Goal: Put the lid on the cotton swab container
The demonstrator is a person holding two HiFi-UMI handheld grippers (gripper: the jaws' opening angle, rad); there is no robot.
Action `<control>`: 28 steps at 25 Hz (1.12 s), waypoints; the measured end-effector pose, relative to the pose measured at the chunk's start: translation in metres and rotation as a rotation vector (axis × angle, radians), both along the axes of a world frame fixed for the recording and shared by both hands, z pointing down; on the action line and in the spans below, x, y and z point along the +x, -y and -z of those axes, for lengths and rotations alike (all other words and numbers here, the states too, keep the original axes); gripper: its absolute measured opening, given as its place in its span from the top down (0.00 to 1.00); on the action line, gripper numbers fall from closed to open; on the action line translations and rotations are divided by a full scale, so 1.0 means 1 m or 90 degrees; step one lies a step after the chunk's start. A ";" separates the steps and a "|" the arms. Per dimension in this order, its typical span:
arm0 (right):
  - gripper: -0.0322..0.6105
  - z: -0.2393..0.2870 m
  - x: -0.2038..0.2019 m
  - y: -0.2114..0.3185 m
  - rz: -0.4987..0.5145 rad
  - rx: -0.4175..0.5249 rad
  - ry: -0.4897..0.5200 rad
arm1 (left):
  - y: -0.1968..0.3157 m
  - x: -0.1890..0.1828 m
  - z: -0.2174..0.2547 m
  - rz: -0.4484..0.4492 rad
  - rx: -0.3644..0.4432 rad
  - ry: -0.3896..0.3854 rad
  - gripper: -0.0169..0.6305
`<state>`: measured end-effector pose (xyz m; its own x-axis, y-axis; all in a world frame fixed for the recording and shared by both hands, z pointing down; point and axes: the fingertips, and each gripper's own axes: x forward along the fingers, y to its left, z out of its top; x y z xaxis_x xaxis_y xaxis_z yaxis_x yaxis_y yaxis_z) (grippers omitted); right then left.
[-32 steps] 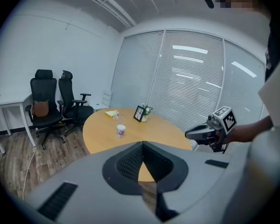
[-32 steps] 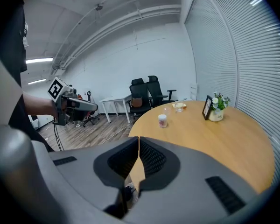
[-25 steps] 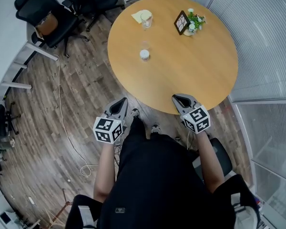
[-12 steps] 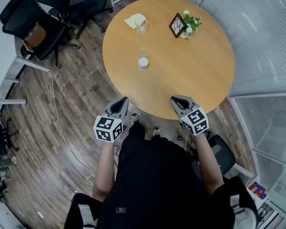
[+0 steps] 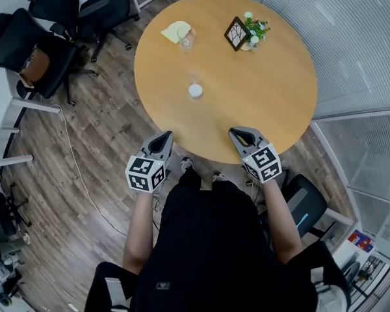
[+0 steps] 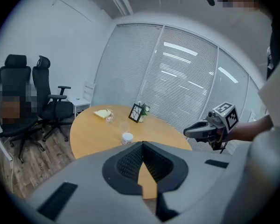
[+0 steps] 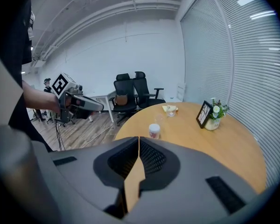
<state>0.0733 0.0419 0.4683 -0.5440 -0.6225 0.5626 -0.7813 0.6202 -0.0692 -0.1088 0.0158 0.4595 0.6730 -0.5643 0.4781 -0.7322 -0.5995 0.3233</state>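
The cotton swab container (image 5: 195, 91) is a small white tub near the middle of the round wooden table (image 5: 266, 103). It shows in the left gripper view (image 6: 127, 137) and the right gripper view (image 7: 154, 130) too. A small clear piece (image 5: 194, 80) stands just behind it; I cannot tell whether it is the lid. My left gripper (image 5: 164, 138) hangs shut and empty off the table's near edge, left of it. Also shut and empty, my right gripper (image 5: 239, 133) sits at the near rim. Both are well short of the container.
At the far side are a glass (image 5: 187, 39) by a yellow cloth (image 5: 174, 31), a black picture frame (image 5: 236, 32) and a small flower pot (image 5: 252, 30). Black office chairs (image 5: 58, 25) stand on the wood floor to the left. Glass walls with blinds curve round the right.
The table and container have drawn nearer to me. Both grippers have come forward with me; the right one now reaches the table's near rim. Both stay shut.
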 end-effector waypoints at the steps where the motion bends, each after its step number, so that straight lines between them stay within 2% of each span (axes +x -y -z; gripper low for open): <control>1: 0.94 0.001 -0.001 0.003 -0.005 0.002 -0.001 | 0.003 0.000 -0.001 -0.008 -0.002 0.001 0.98; 5: 0.94 0.000 -0.002 0.007 -0.027 0.005 0.005 | 0.012 0.000 -0.009 -0.038 -0.007 0.016 0.98; 11: 0.94 -0.011 0.002 0.014 -0.037 -0.018 0.012 | 0.024 0.004 -0.013 -0.047 -0.019 0.020 0.98; 19: 0.94 -0.017 0.008 0.049 0.008 -0.032 0.021 | 0.043 0.025 -0.025 -0.025 -0.031 0.031 0.98; 28: 0.94 -0.032 0.012 0.078 0.050 -0.038 0.015 | 0.044 0.055 -0.069 -0.043 -0.060 0.065 0.98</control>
<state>0.0848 -0.0364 0.5007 -0.6030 -0.5435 0.5840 -0.7281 0.6740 -0.1247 -0.0536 -0.0286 0.5284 0.6534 -0.4683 0.5948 -0.7230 -0.6191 0.3067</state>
